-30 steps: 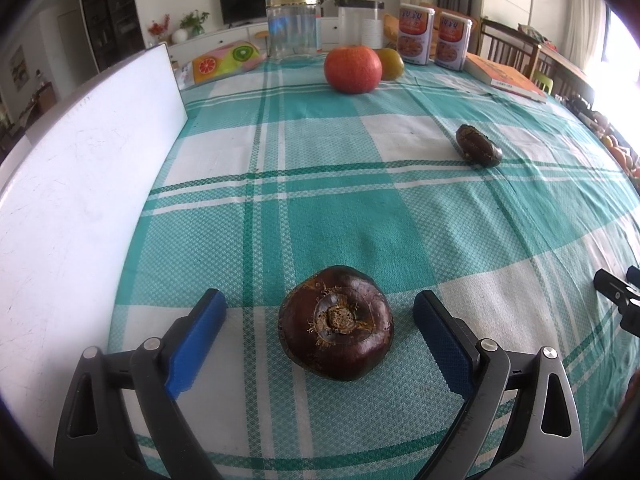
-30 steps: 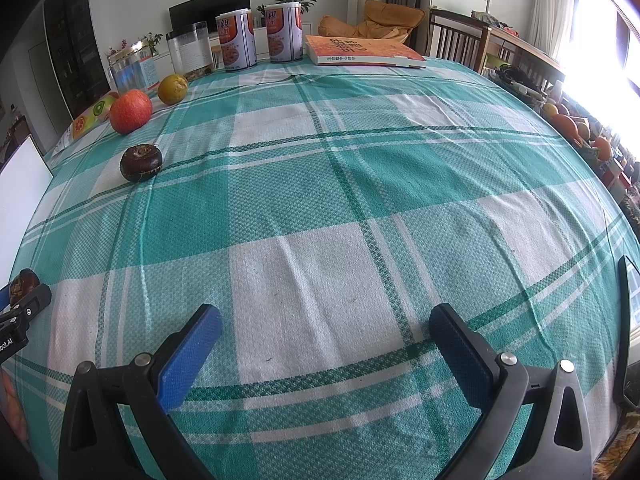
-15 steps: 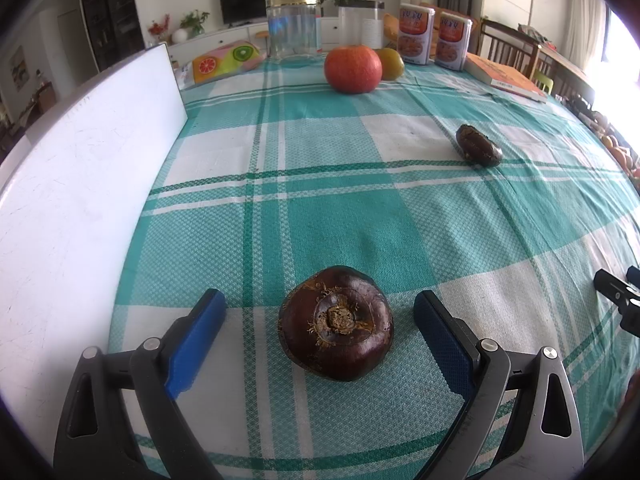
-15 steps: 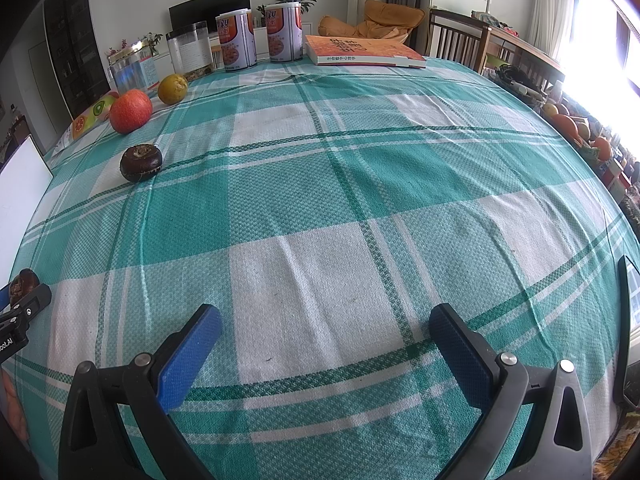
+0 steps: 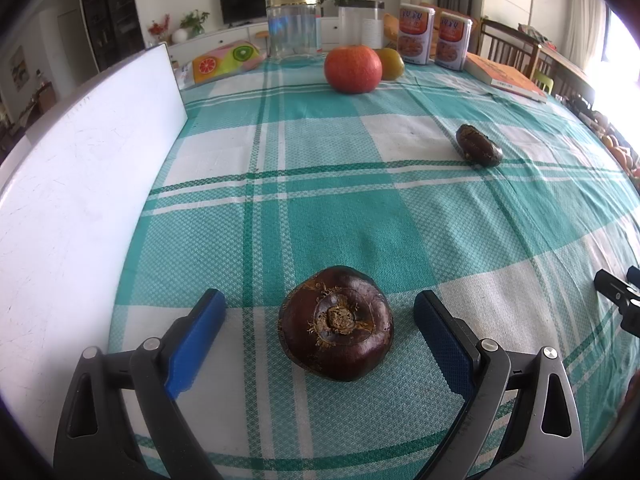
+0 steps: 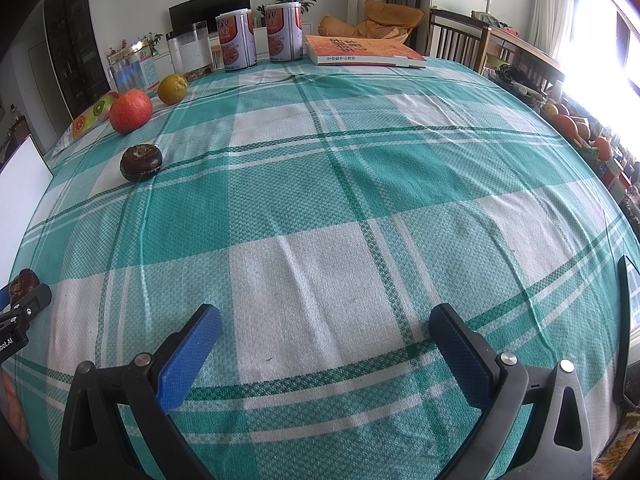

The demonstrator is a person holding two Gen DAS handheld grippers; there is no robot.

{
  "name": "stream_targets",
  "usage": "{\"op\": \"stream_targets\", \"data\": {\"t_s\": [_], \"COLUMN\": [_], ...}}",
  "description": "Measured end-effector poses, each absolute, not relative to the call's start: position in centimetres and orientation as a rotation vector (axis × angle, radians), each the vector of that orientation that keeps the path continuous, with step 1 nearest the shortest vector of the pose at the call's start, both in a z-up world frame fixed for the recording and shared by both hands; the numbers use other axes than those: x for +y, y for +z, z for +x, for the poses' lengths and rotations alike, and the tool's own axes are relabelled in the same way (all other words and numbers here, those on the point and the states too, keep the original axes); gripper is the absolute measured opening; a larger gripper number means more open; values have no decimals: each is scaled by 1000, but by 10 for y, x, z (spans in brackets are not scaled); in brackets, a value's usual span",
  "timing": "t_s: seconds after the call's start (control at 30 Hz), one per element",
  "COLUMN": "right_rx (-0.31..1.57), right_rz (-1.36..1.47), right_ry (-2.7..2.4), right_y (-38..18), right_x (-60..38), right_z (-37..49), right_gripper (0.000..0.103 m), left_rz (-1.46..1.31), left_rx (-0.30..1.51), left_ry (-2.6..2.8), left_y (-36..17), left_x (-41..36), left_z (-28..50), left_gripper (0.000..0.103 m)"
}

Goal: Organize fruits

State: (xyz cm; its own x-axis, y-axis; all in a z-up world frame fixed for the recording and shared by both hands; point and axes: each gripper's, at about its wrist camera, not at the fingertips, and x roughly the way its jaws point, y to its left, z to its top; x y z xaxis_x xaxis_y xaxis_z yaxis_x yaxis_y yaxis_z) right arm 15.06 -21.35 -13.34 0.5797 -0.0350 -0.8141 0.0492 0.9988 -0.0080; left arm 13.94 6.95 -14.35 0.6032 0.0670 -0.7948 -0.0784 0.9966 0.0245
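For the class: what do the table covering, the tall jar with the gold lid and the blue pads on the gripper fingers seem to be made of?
Table covering: woven cloth, matt; visible weave and creases.
Jar: clear plastic or glass, glossy; see-through, can't tell which.
Blue pads on the left hand-held gripper: probably rubber or soft plastic, matt.

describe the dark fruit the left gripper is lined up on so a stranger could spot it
On the green-and-white checked tablecloth, beside the white board, a dark brown fruit sits between the left gripper's open blue fingers. Its twin lies farther off, alone.
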Motion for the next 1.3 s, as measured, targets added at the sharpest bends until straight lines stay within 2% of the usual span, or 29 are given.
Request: {"op": "stream_targets", "data": {"t_s": [0.23, 0.5, 0.67, 0.83, 0.93, 0.97, 1.0, 1.03, 1.3], "right_rx": [1008, 967, 995, 1068, 1107, 1118, 1124, 1113, 1070], "right_rz": [29, 154, 34, 58, 31, 34, 34, 43, 237], "right_ry": [-80, 366, 458, 444, 372, 344, 313, 301, 419], "right_y": [-129, -47, -61, -93, -112, -118, -123, -125, -97], "right_x": [-212, -111, -22, 24, 38, 40, 38, 34, -14], "right_z": [160, 281, 363, 409, 427, 431, 434, 434, 390], "right_gripper": [103, 103, 103, 102, 98, 90, 76, 70, 69], "left_rz": [-12, -14, -14, -15, -14, -14, -14, -14, -13], "left_rx": [919, 920, 919, 920, 920, 920, 920, 920, 920], "left_ry": [85, 86, 86, 86, 87, 87, 87, 87, 88], "left_y": [-143, -144, -144, -144, -144, -144, -144, -144, -144], "left_x": [69, 70, 70, 70, 70, 70, 70, 70, 70], "left_z": [139, 140, 140, 140, 140, 140, 140, 140, 139], "left_gripper": [97, 97, 97, 97, 97, 98, 98, 98, 98]}}
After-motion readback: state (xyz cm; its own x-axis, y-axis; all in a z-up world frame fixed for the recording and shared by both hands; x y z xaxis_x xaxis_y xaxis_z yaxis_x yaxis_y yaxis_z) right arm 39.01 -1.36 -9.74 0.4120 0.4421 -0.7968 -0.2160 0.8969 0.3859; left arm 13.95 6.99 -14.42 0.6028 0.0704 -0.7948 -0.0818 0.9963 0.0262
